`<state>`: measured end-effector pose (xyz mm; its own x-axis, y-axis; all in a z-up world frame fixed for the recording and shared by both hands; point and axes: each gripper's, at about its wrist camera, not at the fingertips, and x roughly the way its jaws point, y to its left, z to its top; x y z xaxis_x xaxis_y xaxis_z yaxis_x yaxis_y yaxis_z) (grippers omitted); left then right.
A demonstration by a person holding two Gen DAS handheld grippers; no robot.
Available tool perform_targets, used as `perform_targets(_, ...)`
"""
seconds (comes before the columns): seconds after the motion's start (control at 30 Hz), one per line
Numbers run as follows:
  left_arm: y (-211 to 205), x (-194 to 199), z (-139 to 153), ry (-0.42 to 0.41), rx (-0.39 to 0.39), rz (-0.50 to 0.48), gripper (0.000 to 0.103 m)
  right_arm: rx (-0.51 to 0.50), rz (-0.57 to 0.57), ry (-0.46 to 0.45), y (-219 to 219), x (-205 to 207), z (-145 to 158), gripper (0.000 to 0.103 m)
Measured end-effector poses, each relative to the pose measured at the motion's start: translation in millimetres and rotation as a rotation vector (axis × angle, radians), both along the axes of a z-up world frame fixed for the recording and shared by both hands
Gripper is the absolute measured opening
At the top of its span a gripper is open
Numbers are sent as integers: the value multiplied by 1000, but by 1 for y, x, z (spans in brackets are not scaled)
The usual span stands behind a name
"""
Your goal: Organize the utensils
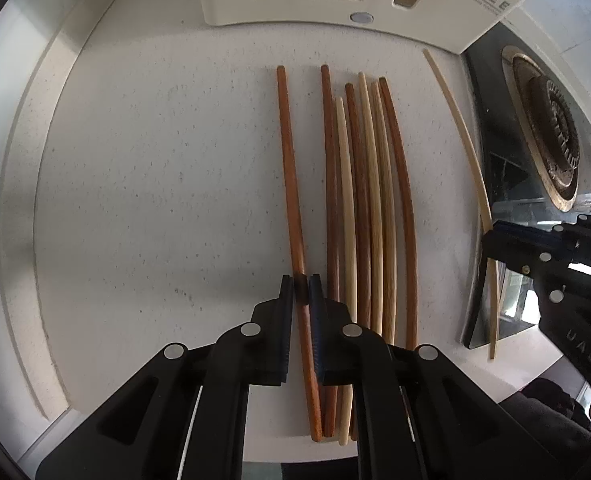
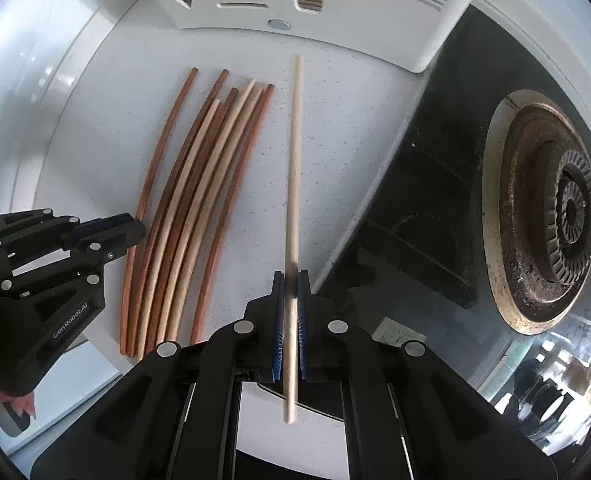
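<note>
Both claws pinching one chopstick each, sorting dark from pale.

Left gripper (image 1: pixel 304 294) is clamped on a reddish-brown wooden chopstick (image 1: pixel 291 168), just left of the mixed bundle of brown and pale chopsticks (image 1: pixel 369 208) on the white speckled counter (image 1: pixel 155 180). Right gripper (image 2: pixel 291 292) grips a pale bamboo chopstick (image 2: pixel 294 160), probably lifted clear to split colours; height unclear.

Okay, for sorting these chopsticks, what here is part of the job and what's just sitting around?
Part of the job:
- dark chopstick in the left hand-held gripper
- pale chopstick in the right hand-held gripper
- chopstick pile
- white holder, probably

Just there:
- stove burner
- countertop
</note>
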<state>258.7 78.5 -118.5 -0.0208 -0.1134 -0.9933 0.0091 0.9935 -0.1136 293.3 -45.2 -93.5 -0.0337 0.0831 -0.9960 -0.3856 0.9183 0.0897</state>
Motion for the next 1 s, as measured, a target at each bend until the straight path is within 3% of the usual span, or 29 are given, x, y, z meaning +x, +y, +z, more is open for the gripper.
perform_targets(0.33, -3, 17, 0, 82, 44, -11, 7, 63, 18, 1, -12, 4, 2, 7)
perform_targets(0.43, -9, 21, -3, 99, 41, 25, 7, 82, 24, 5, -15, 3, 1, 7)
perform_targets(1.0, -36, 25, -2, 105, 72, 30, 14, 122, 26, 25, -26, 8, -10, 7)
